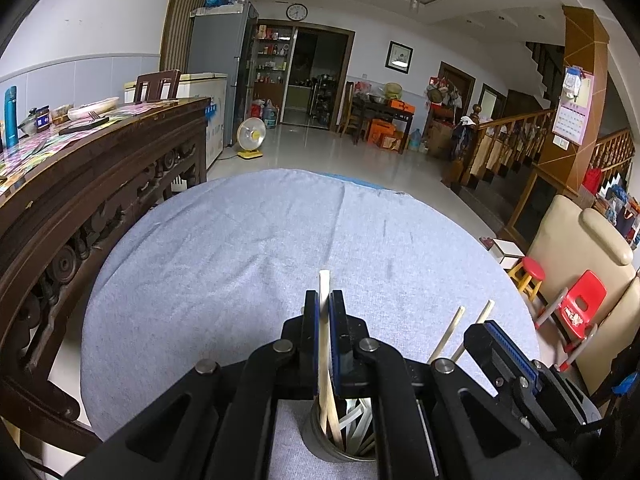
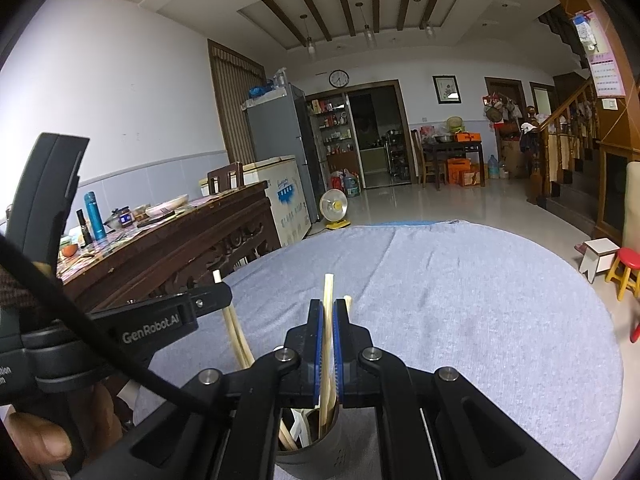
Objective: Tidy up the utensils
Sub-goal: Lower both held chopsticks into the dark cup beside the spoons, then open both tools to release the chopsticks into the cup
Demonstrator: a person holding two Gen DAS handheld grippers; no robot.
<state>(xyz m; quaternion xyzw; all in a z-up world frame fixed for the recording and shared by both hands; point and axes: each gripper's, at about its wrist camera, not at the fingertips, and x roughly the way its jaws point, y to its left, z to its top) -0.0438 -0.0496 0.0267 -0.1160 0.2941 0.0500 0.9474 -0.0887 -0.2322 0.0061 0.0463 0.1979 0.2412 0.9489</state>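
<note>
A metal cup point(image 1: 320, 436) holding several chopsticks and white utensils stands on the round table with a grey-blue cloth point(image 1: 240, 248), at its near edge. My left gripper point(image 1: 324, 299) is shut on a pale chopstick point(image 1: 323, 320) whose lower end is in the cup. To its right, the right gripper point(image 1: 500, 344) has two chopsticks point(image 1: 452, 332) by its finger. In the right wrist view my right gripper point(image 2: 329, 303) is shut on a chopstick point(image 2: 328, 320) that reaches down into the cup point(image 2: 312, 446). The left gripper point(image 2: 208, 300) stands at the left with chopsticks point(image 2: 234, 328).
A carved dark wooden table point(image 1: 120, 168) with dishes and a blue bottle point(image 1: 11, 116) stands close on the left. A person's hand point(image 2: 36, 440) is at the lower left. Red stools point(image 1: 532, 276) and a beige seat point(image 1: 580, 240) are on the right.
</note>
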